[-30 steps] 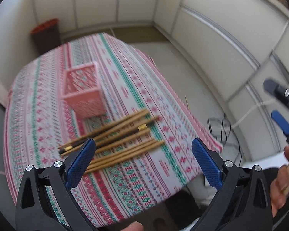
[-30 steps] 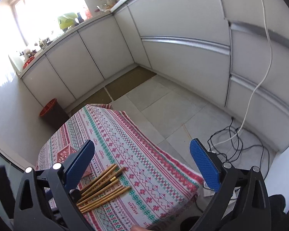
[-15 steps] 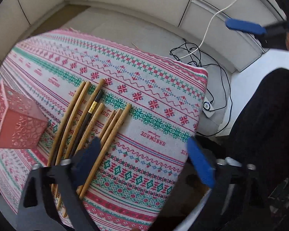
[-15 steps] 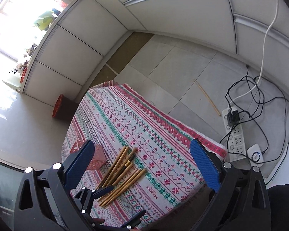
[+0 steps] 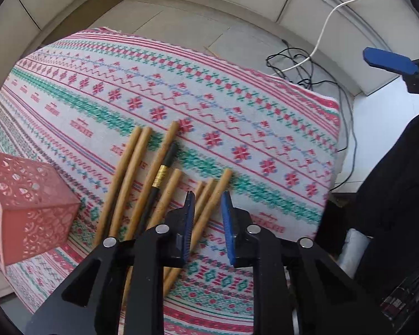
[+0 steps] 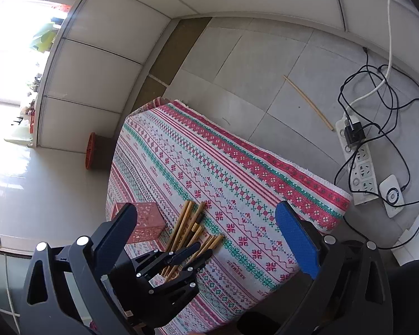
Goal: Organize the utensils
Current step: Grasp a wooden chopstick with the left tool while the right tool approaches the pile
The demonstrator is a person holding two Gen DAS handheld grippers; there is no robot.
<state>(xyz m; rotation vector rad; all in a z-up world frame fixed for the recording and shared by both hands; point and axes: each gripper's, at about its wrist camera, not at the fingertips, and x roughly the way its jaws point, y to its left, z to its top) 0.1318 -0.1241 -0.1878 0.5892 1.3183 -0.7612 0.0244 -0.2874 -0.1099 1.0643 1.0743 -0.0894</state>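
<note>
Several wooden chopsticks (image 5: 137, 173) and one black chopstick (image 5: 164, 164) lie side by side on the patterned tablecloth (image 5: 237, 117). A pink perforated holder (image 5: 28, 206) stands to their left. My left gripper (image 5: 208, 199) hovers low over the rightmost wooden chopsticks (image 5: 212, 198), its jaws narrowed to a small gap around them, with no firm grip visible. In the right wrist view the left gripper (image 6: 202, 248) shows over the chopsticks (image 6: 187, 226) beside the holder (image 6: 146, 220). My right gripper (image 6: 206, 223) is open wide, empty, high above the table.
The tablecloth's (image 6: 265, 178) right edge drops to a tiled floor with a power strip (image 6: 360, 167), tangled cables (image 6: 377, 89) and one stray chopstick (image 6: 307, 102). A red bin (image 6: 90, 150) stands by the wall cabinets.
My left gripper has dropped towards the chopsticks and its jaws have narrowed from wide open to a small gap. The right gripper has tilted down over the table and stayed open.
</note>
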